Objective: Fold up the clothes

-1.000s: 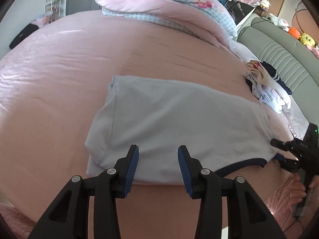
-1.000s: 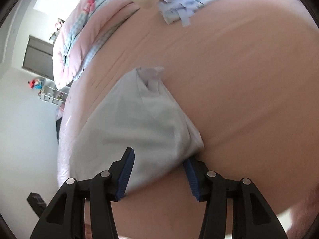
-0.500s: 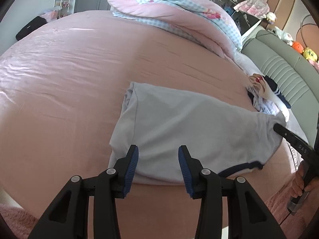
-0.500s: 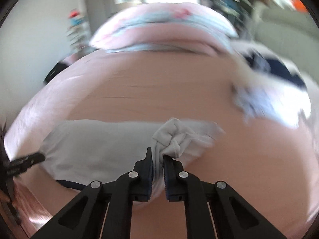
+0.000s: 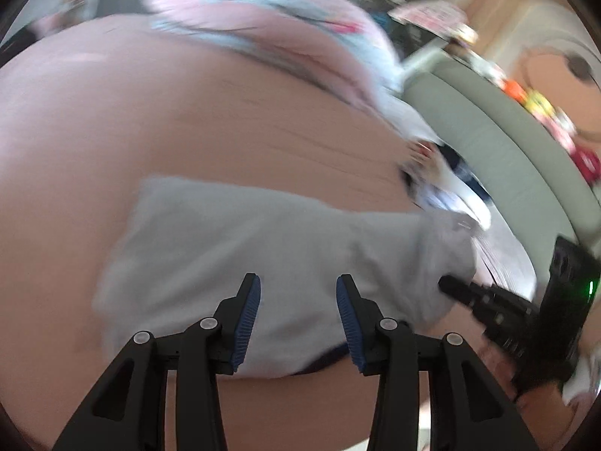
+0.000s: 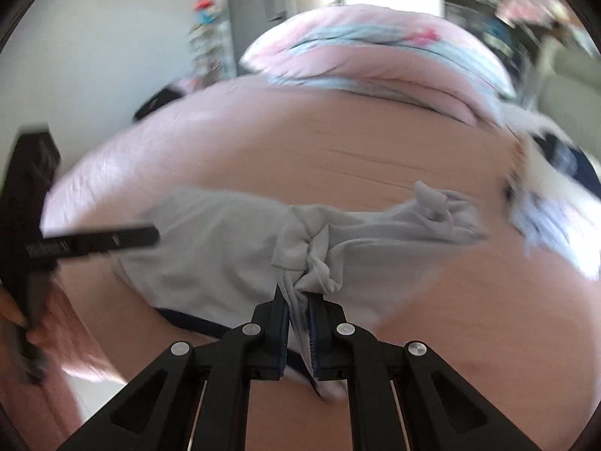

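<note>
Lying on the pink bed [image 5: 188,120], the grey garment [image 6: 210,248] is clamped at one bunched edge by the right gripper [image 6: 298,300]. The left gripper [image 5: 296,293] is held over the garment, jaws apart and empty.

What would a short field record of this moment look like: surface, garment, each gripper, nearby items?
surface: pink bed sheet
garment: light grey top with dark trim, lying partly folded on the sheet
left gripper: jaws apart over the top's near edge, nothing between them
right gripper: jaws shut on a bunched corner of the top
nearby: rolled pink and blue quilt at the far side; loose pile of clothes to the right; green headboard
image quality: motion-blurred
</note>
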Demonstrator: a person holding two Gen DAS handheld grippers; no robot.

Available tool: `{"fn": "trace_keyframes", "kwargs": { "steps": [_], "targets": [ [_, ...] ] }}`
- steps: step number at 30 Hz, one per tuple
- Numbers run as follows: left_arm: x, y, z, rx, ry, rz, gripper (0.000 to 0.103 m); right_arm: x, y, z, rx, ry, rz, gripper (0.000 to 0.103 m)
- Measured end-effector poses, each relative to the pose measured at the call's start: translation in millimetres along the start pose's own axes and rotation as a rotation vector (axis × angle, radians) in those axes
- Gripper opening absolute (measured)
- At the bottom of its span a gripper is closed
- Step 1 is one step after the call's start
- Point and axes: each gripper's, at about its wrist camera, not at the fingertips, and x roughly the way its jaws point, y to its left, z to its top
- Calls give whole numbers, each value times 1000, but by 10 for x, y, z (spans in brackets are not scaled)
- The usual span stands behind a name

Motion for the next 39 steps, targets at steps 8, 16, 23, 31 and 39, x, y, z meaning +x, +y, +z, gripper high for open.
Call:
{"fn": "trace_keyframes", "kwargs": {
  "steps": [8, 16, 23, 31, 39],
  "targets": [
    [929, -1019, 301, 308, 131, -10, 39, -384, -1631, -422, 674, 58, -27, 34],
    [1482, -1169, 100, 278, 258, 54, 38, -19, -1882, -502, 814, 129, 150, 67],
    [1068, -1034, -15, 202, 159, 76, 39, 319, -1779, -408, 657, 234, 182, 25],
    [1078, -677, -134, 93, 191, -6, 38, 162, -1638, -127, 541, 127, 295, 13],
    [428, 218, -184, -358, 69, -42, 39, 96, -991, 72, 223, 110, 359, 13]
  ]
}}
